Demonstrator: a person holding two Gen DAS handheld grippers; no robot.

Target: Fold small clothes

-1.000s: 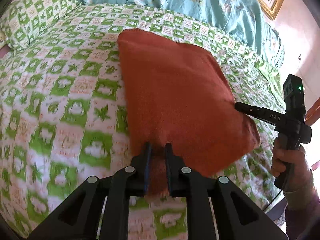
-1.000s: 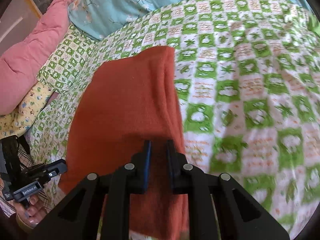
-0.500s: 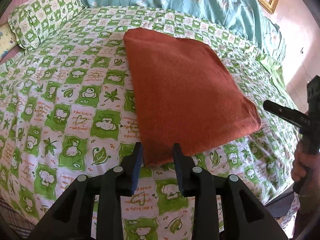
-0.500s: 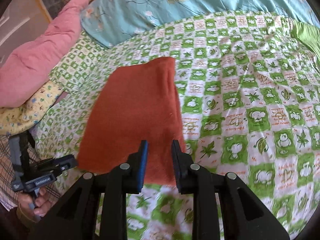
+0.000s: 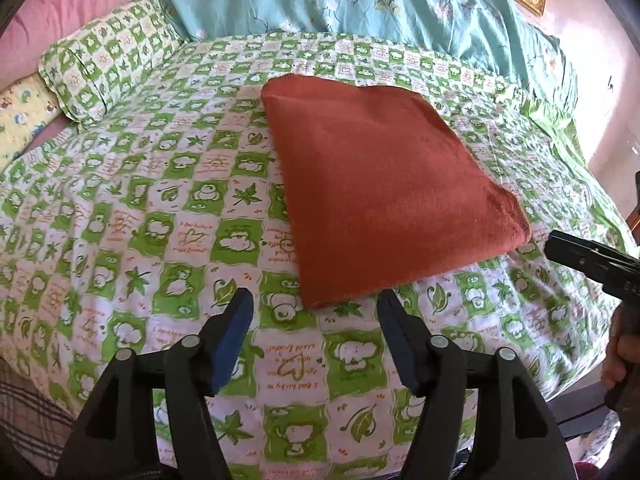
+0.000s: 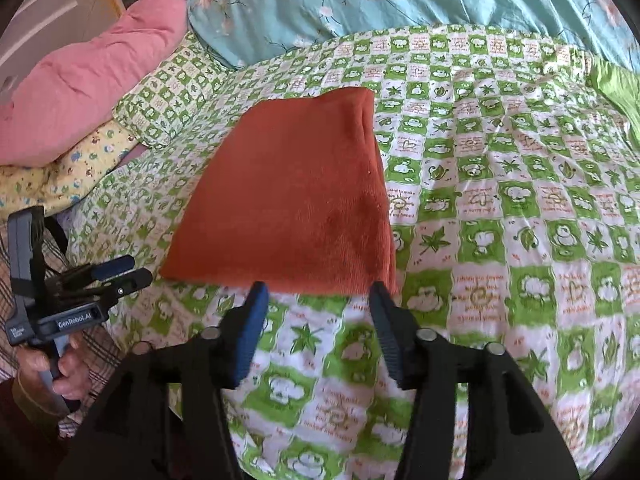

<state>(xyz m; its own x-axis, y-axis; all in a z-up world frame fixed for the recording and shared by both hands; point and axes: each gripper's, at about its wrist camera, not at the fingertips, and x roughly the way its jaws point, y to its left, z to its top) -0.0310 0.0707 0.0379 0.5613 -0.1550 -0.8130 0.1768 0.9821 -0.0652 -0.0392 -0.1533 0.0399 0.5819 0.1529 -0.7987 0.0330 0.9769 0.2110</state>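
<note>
You are holding the left hand-held gripper [image 5: 314, 312] with its jaws spread wide apart, gripping nothing, hovering over the bed [image 5: 120, 216] just in front of the near corner of the orange garment [image 5: 380, 184]. Its blue pads [image 5: 234, 340] are sitting clear of the cloth on either side of that corner.

You are holding the right hand-held gripper [image 6: 316, 300] the same way, jaws wide apart and empty, pointing at the near edge of the orange garment [image 6: 292, 200] from the other side. Its pads [image 6: 252, 328] are sitting just short of that edge, and contact with the cloth cannot be made out.

The garment is lying folded into a flat, roughly square stack on the green and white patterned bedcover, near the middle of the bed. Its edges are lining up neatly, with the layers showing along the right side in the right wrist view.

Behind it a teal floral quilt [image 5: 360, 4] is lying bunched at the far side of the bed, and a pink pillow [image 6: 88, 72] is resting beside a green patterned pillow [image 5: 104, 60].
</note>
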